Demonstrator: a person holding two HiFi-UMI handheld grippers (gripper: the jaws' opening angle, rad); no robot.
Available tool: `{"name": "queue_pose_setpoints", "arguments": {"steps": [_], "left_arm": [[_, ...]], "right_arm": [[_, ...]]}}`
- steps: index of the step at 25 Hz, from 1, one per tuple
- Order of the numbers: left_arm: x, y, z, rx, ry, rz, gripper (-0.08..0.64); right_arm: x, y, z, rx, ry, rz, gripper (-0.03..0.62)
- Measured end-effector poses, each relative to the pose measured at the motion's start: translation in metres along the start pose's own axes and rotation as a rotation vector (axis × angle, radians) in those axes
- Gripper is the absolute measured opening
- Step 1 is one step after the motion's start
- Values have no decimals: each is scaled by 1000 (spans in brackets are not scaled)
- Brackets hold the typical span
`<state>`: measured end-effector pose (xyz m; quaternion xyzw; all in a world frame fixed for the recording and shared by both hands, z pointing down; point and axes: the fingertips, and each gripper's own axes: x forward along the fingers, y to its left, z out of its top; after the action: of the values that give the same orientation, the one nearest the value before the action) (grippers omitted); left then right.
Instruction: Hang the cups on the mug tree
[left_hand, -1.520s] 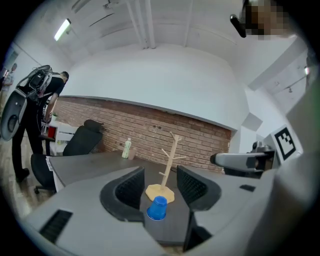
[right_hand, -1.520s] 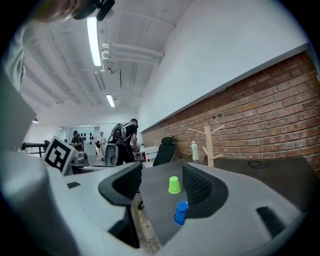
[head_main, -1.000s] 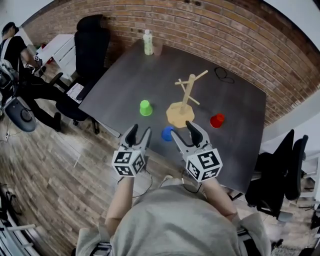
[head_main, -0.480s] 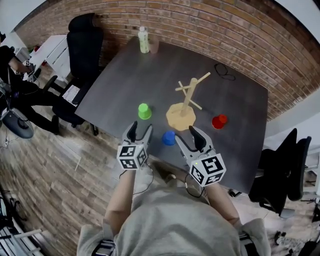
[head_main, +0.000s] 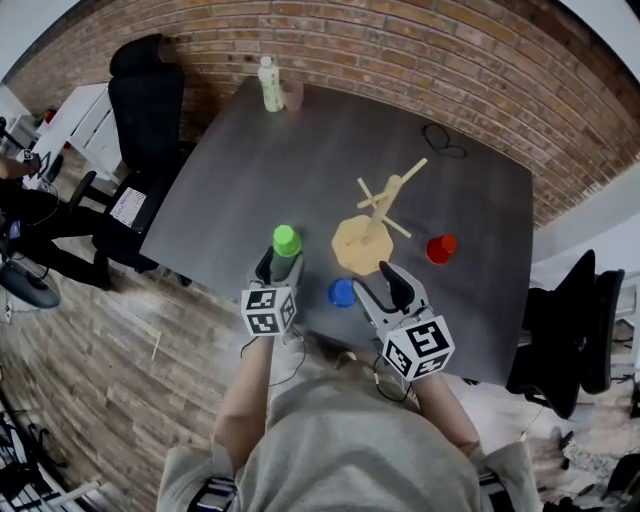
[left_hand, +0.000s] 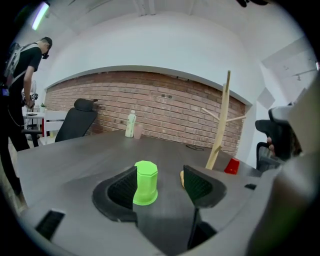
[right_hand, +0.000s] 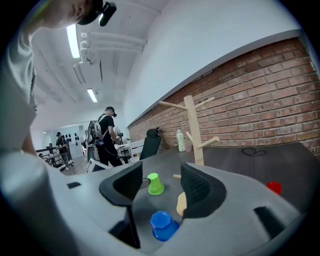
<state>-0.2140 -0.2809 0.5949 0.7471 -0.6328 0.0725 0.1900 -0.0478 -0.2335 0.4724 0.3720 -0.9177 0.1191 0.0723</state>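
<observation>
A wooden mug tree (head_main: 385, 205) (left_hand: 220, 130) (right_hand: 194, 130) stands bare on the dark table (head_main: 300, 160). The green cup (head_main: 286, 240) (left_hand: 146, 182) (right_hand: 155, 184) sits upside down just beyond my left gripper (head_main: 278, 266) (left_hand: 160, 185), in line with the gap and near the left jaw. That gripper's jaws are opening and do not touch the cup. The blue cup (head_main: 343, 292) (right_hand: 162, 225) stands upside down left of and below my right gripper (head_main: 380, 282) (right_hand: 159, 185), whose jaws are wide, closing slightly, with nothing between them. The red cup (head_main: 439, 248) (left_hand: 231, 165) (right_hand: 273, 187) rests right of the tree.
A bottle (head_main: 270, 84) and a glass (head_main: 293, 95) stand at the table's far corner, and a dark cable (head_main: 443, 140) lies at the back right. Office chairs (head_main: 145, 95) (head_main: 570, 330) flank the table. A person (head_main: 20, 200) stands far left.
Both grippers have moved forward over the table's near edge. The left one has come up to the green cup and its jaws have widened. The cups and tree have not moved.
</observation>
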Motion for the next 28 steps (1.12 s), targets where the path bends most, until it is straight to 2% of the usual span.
{"name": "queue_pose_setpoints", "arguments": {"steps": [15,23,28], "left_arm": [[46,26,-19,35,102,-41,278],[56,27,-20,53,119,-44,276],[56,31,-26,81,139,-34,233]], "right_arm": [[27,-13,-8,36,12,-87,235],[30,-16,-10,45,19,-110,233],[30,-16,-9,47,17,-115,230]]}}
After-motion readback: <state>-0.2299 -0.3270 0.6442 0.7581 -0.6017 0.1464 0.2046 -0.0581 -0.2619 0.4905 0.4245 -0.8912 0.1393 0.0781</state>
